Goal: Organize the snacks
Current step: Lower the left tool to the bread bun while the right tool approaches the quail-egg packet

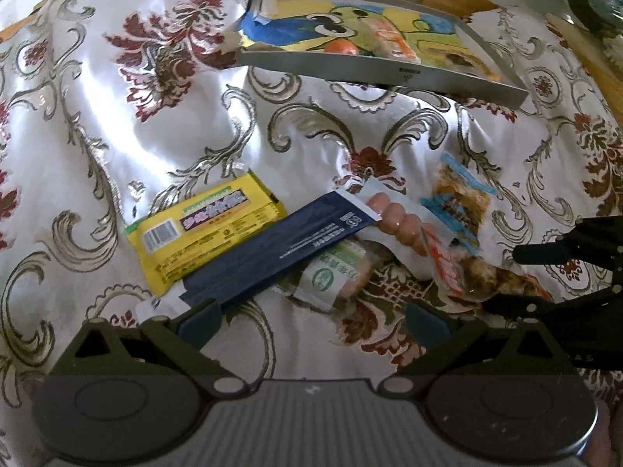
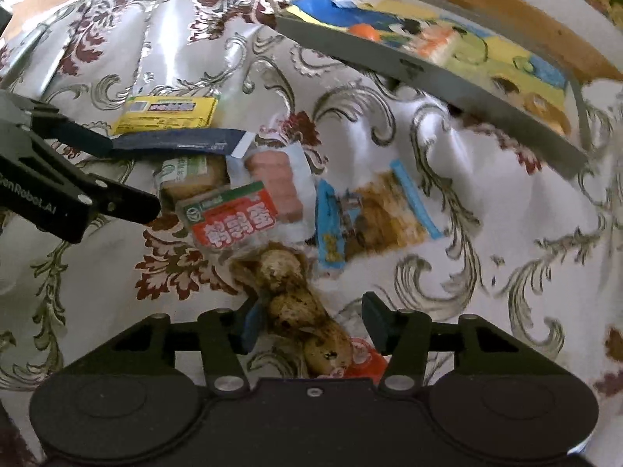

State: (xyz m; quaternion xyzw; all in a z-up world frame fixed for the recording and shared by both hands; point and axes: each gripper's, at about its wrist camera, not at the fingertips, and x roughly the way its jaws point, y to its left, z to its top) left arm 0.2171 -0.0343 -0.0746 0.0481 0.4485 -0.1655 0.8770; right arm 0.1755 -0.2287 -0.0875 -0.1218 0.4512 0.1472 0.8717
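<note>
The snacks lie in a loose pile on a white tablecloth [image 1: 163,89] with a red and silver floral pattern. A grey tray [image 1: 389,70] with a cartoon-printed base sits beyond the pile, well apart from it; one small orange object and a pale wrapped item rest in it, both too small to identify.

Left gripper [image 1: 311,321]: fingers spread wide, nothing between them. The left fingertip sits at the near end of the dark blue packet [image 1: 272,245]; contact cannot be confirmed. This packet lies diagonally across the yellow packet [image 1: 202,229], covering that packet's lower right edge, and across a green-and-white wrapped snack [image 1: 331,276], of which only one end shows.

Right gripper [image 2: 307,325]: fingers apart, set on either side of a clear pack of speckled eggs [image 2: 300,311]. The left pad is close against the pack; the right pad stands clear of it, so the pack is straddled, not clamped. The near end of the egg pack is cut off by the gripper body.

A sausage pack [image 2: 280,183] lies partly under a red-and-green labelled pack [image 2: 229,218]. A blue-edged pack of brown snacks [image 2: 373,214] lies just beside these, to the right. In the left wrist view it is blurred and its print is unreadable. In the right wrist view the left gripper enters from the left edge, partly cut off.
</note>
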